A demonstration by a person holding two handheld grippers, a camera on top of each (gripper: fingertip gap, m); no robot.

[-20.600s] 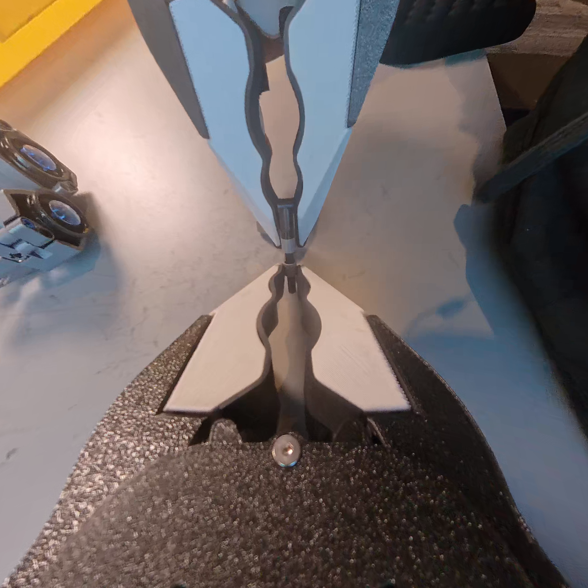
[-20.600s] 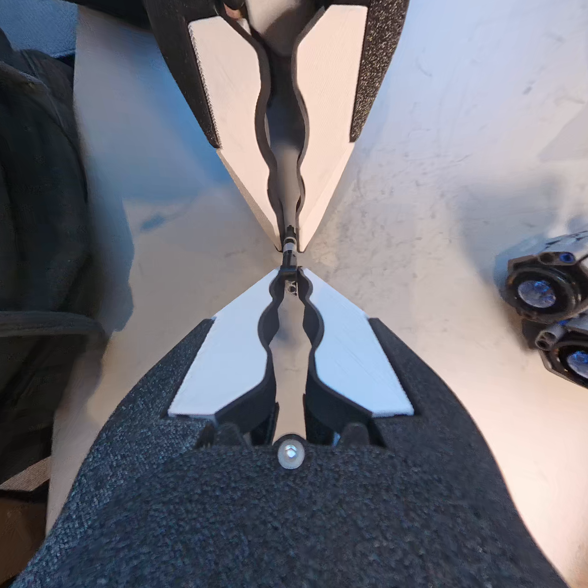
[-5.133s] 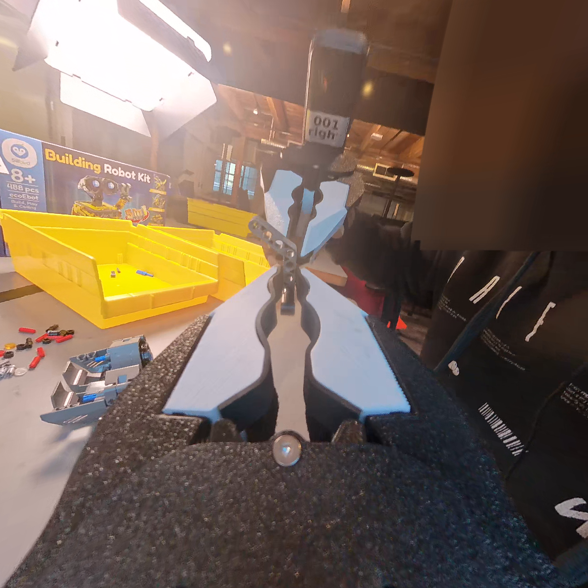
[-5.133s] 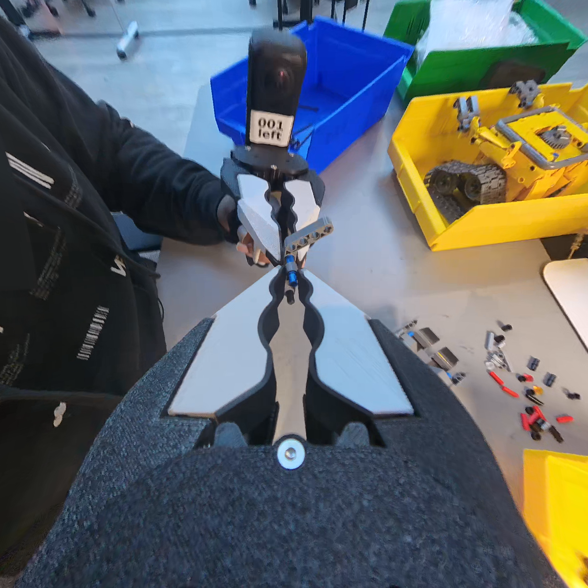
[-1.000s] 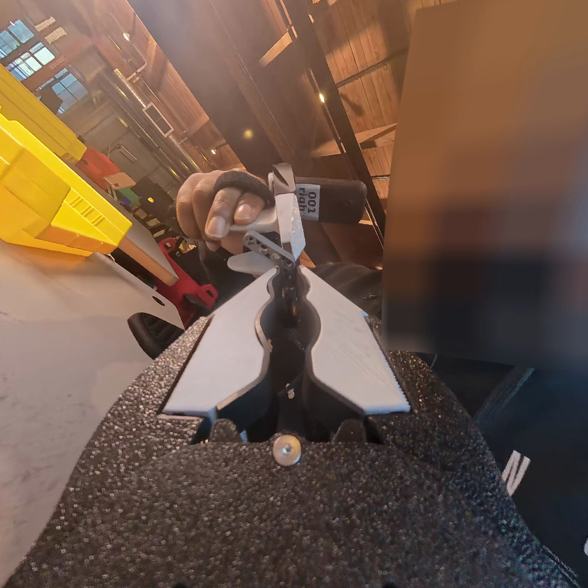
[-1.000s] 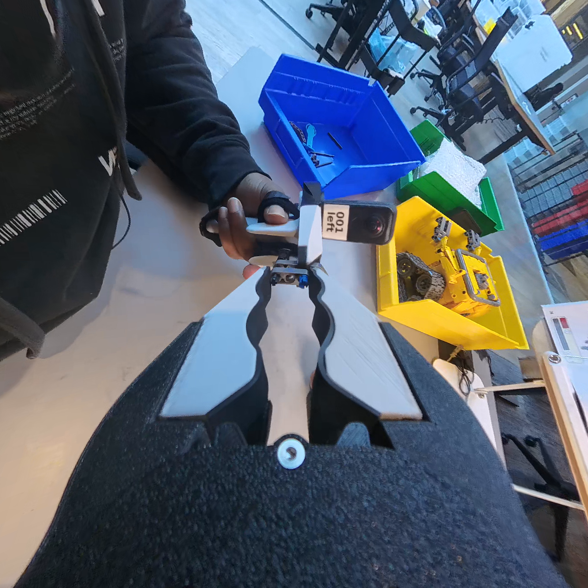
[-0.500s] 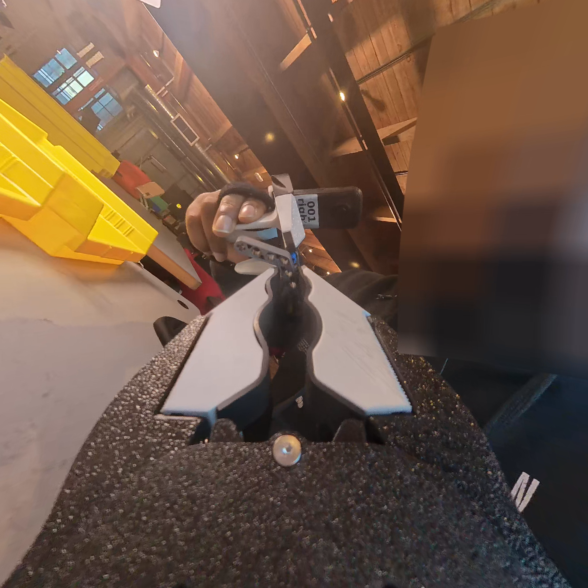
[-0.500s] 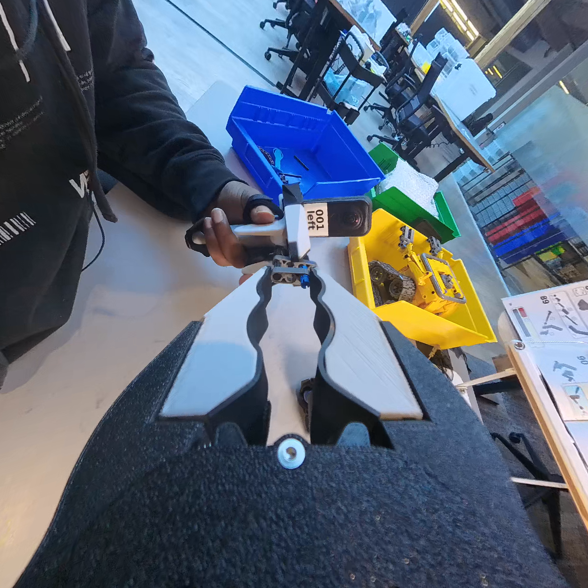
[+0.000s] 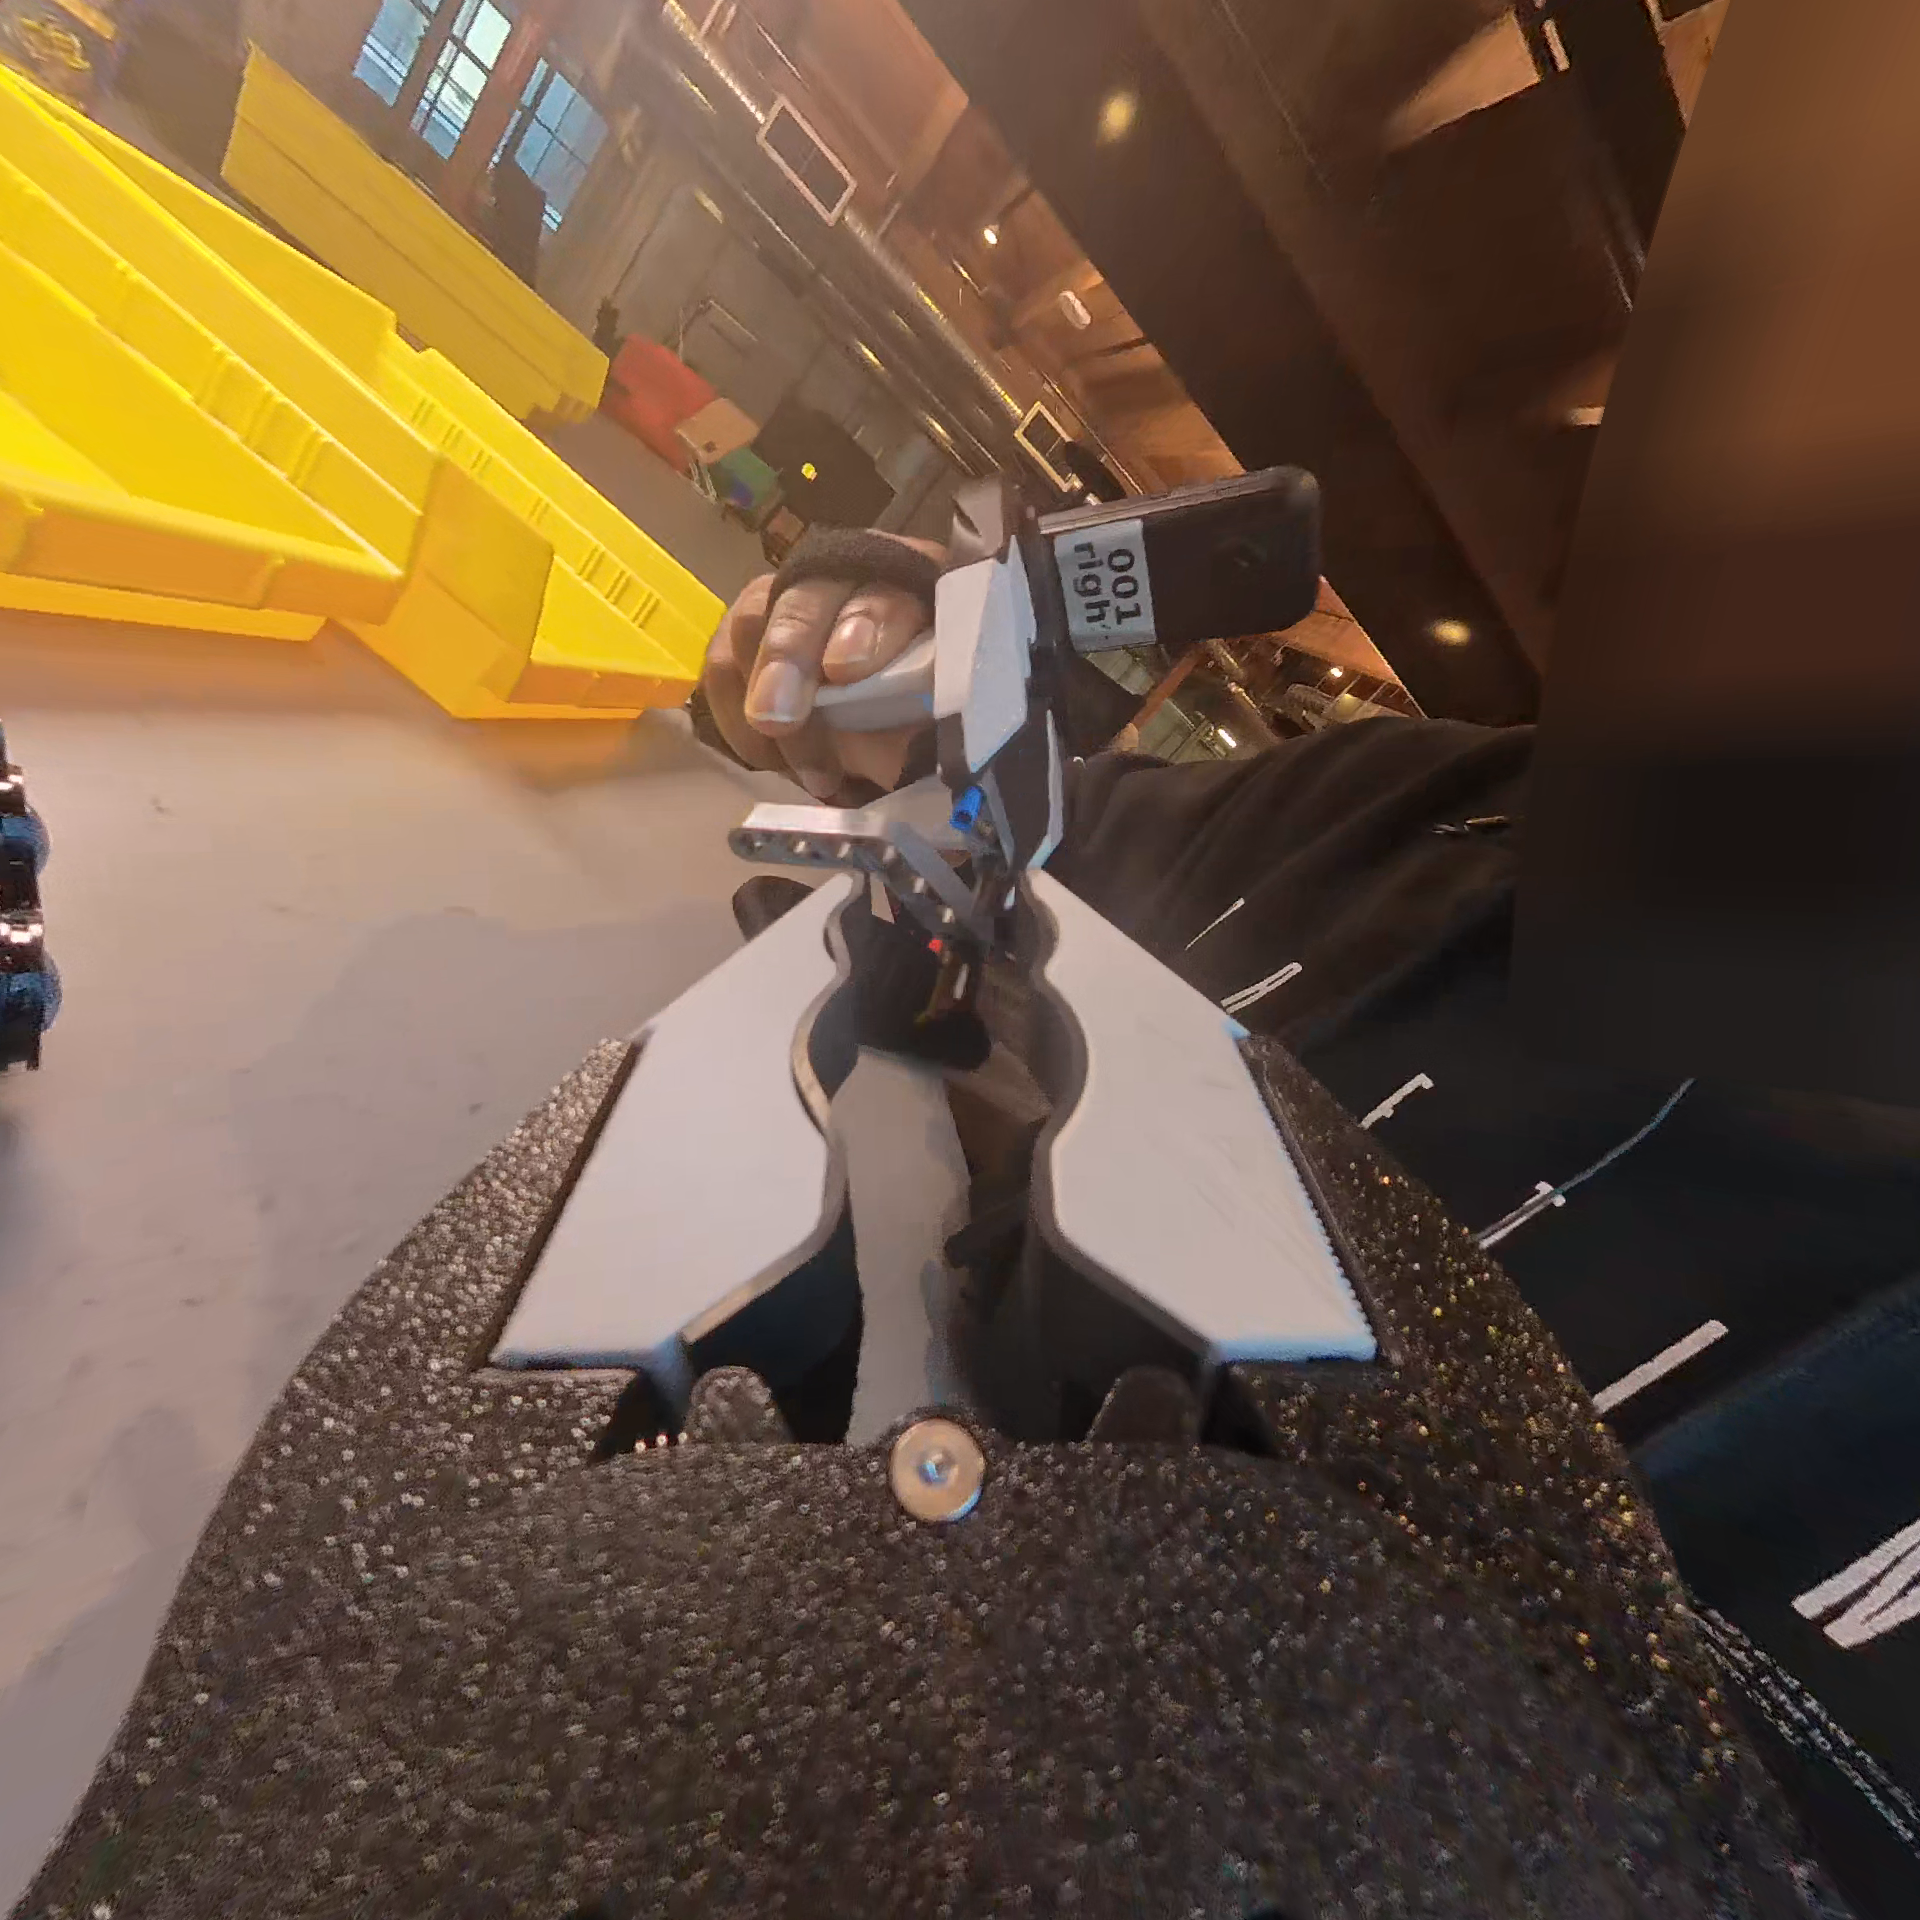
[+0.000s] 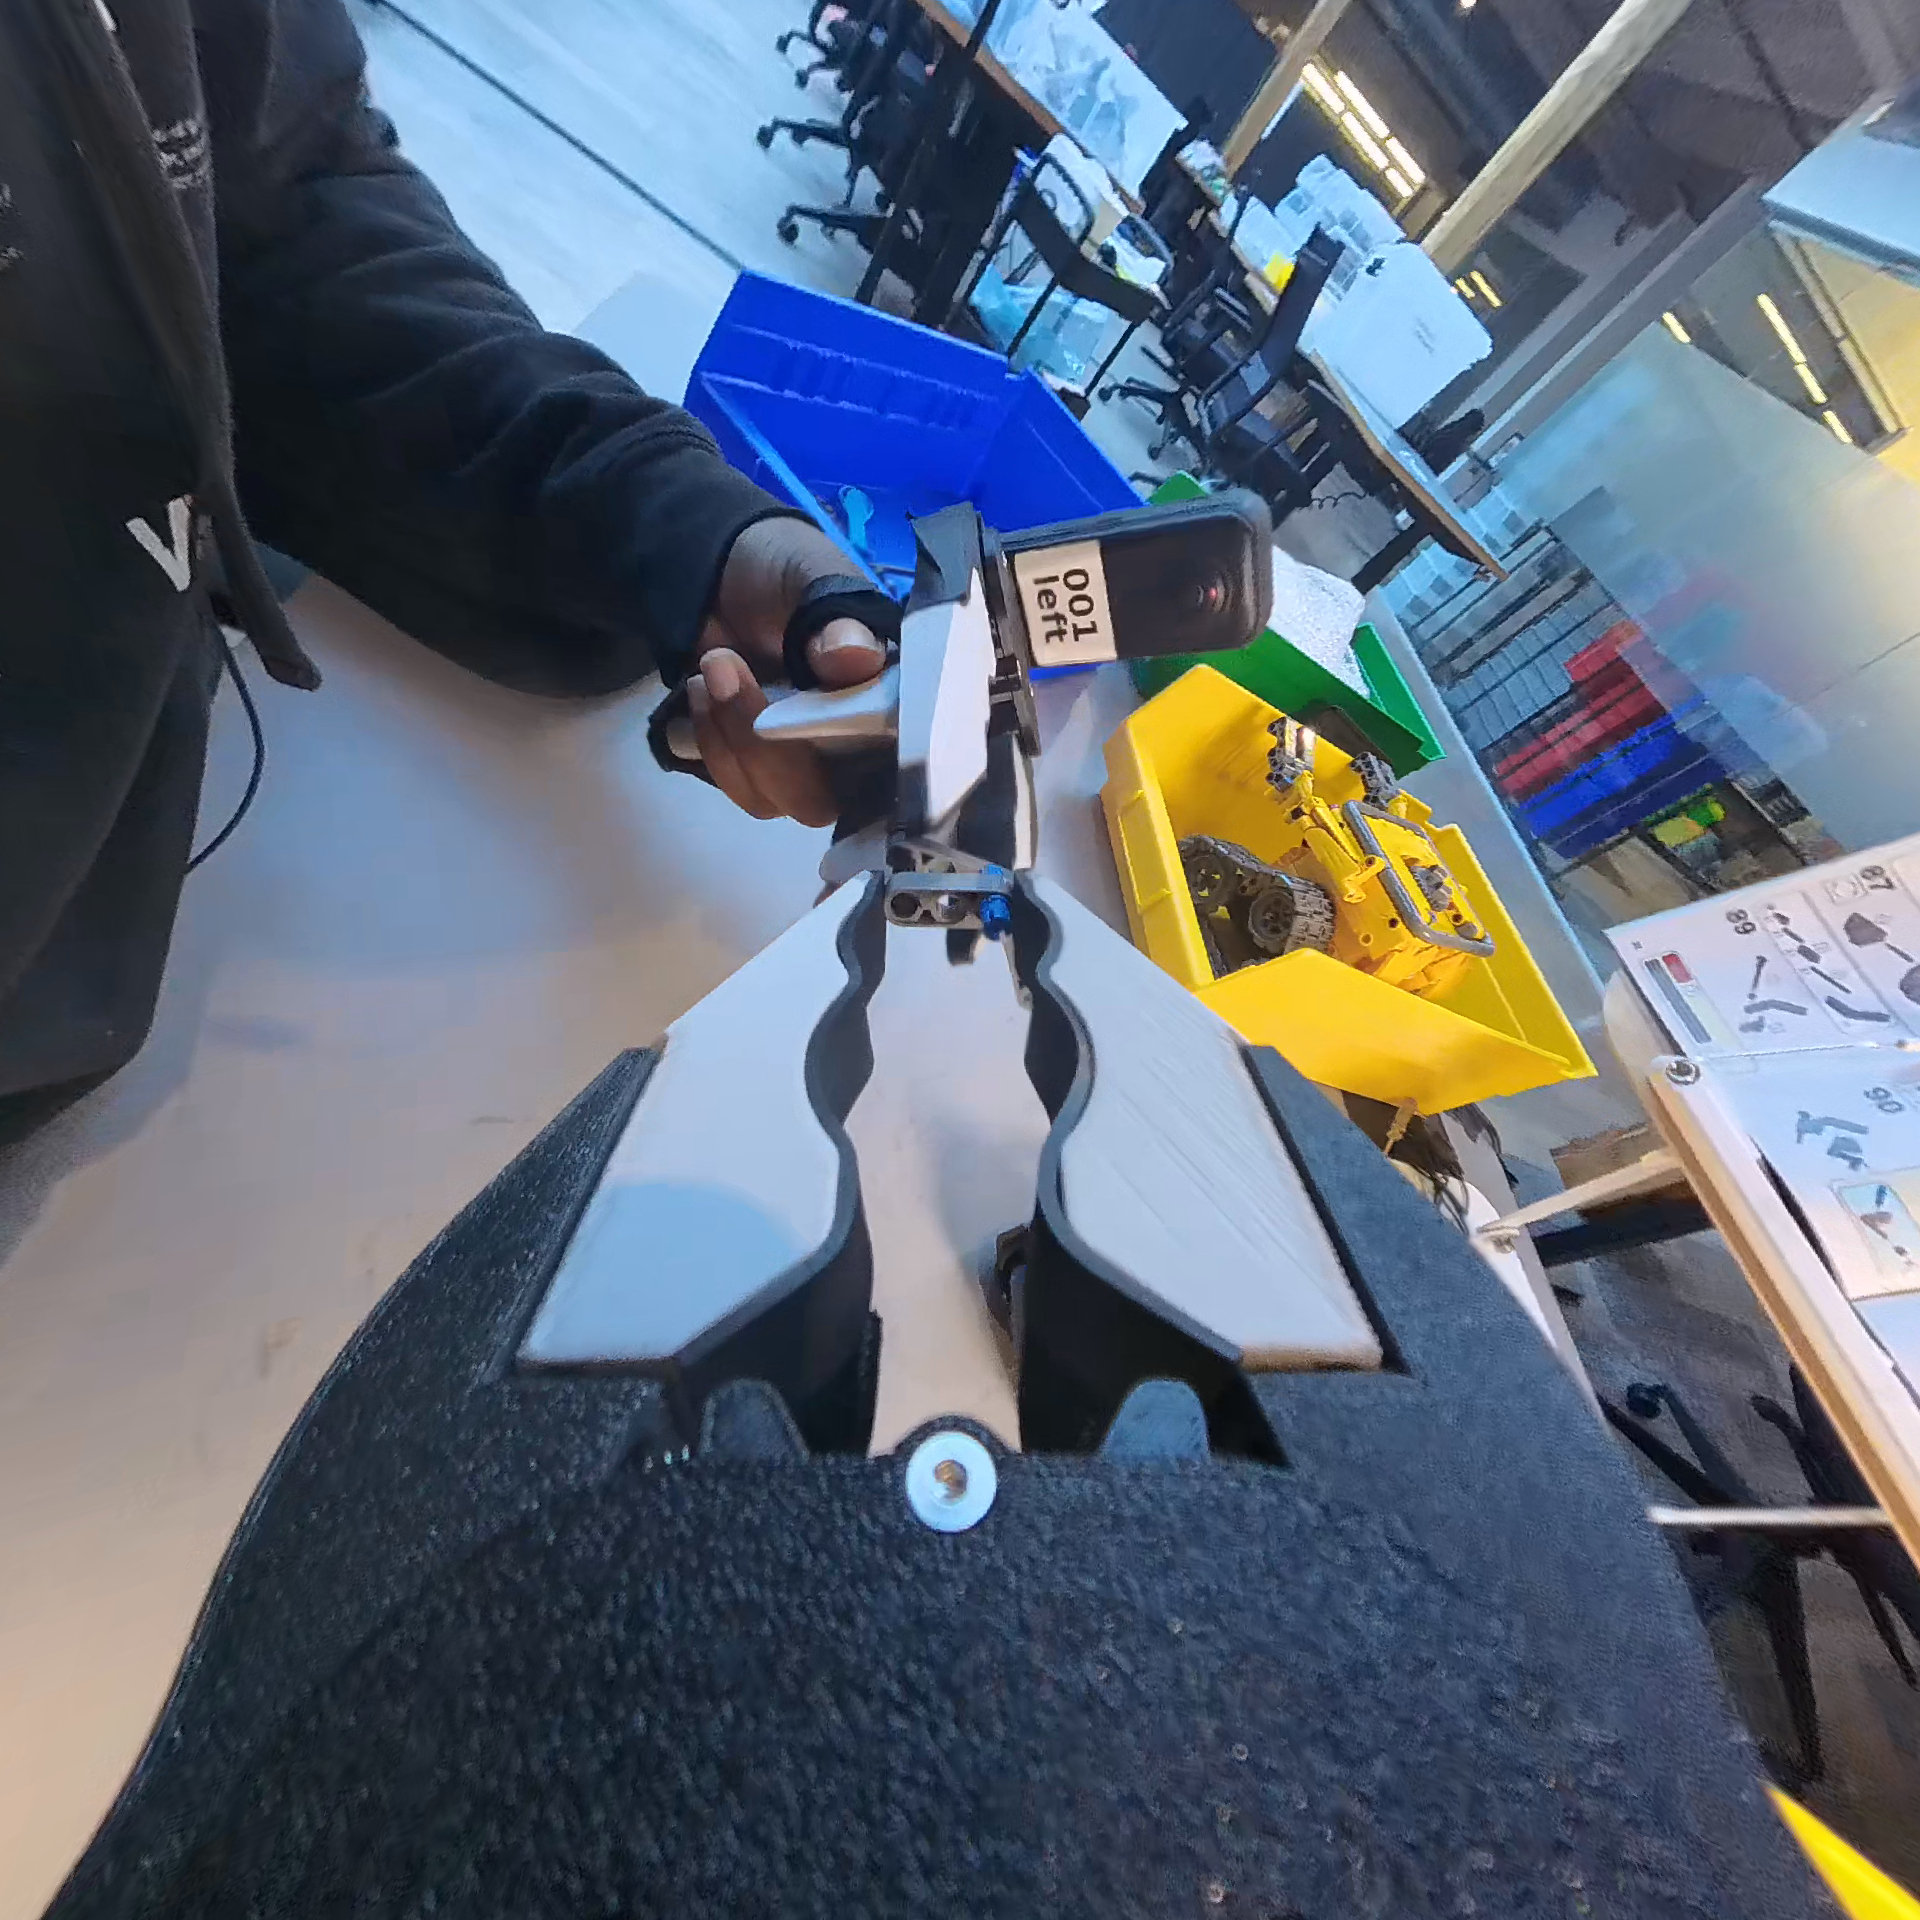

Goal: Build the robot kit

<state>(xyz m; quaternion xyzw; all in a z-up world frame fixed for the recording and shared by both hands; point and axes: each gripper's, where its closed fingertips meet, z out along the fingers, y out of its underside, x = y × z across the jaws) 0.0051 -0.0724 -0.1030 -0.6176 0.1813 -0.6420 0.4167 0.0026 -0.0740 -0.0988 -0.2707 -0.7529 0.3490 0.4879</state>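
Holding a small grey beam piece (image 10: 940, 902) with a blue pin (image 10: 994, 910), the right gripper (image 10: 948, 914) is narrowly parted on it; the left gripper (image 9: 951, 904) seems closed on its far end. Light, stiff, smooth plastic; grip the flat sides.

In the right wrist view the left tongs (image 10: 940, 842) hang above the surface (image 10: 364, 987), tip to tip with the right tongs (image 10: 948, 904), and a small beam piece (image 10: 935, 902) sits between the two tips. Behind the left tongs lies an open bin (image 10: 862, 416), and to the right of them a second bin (image 10: 1340, 1023) holds a tracked model (image 10: 1340, 873), with a third bin (image 10: 1309, 675) between the two. At the far right an instruction sheet (image 10: 1808, 997) lies on a raised board, while in the left wrist view stacked trays (image 9: 312, 447) rest on the surface to the left, behind the meeting tongs.
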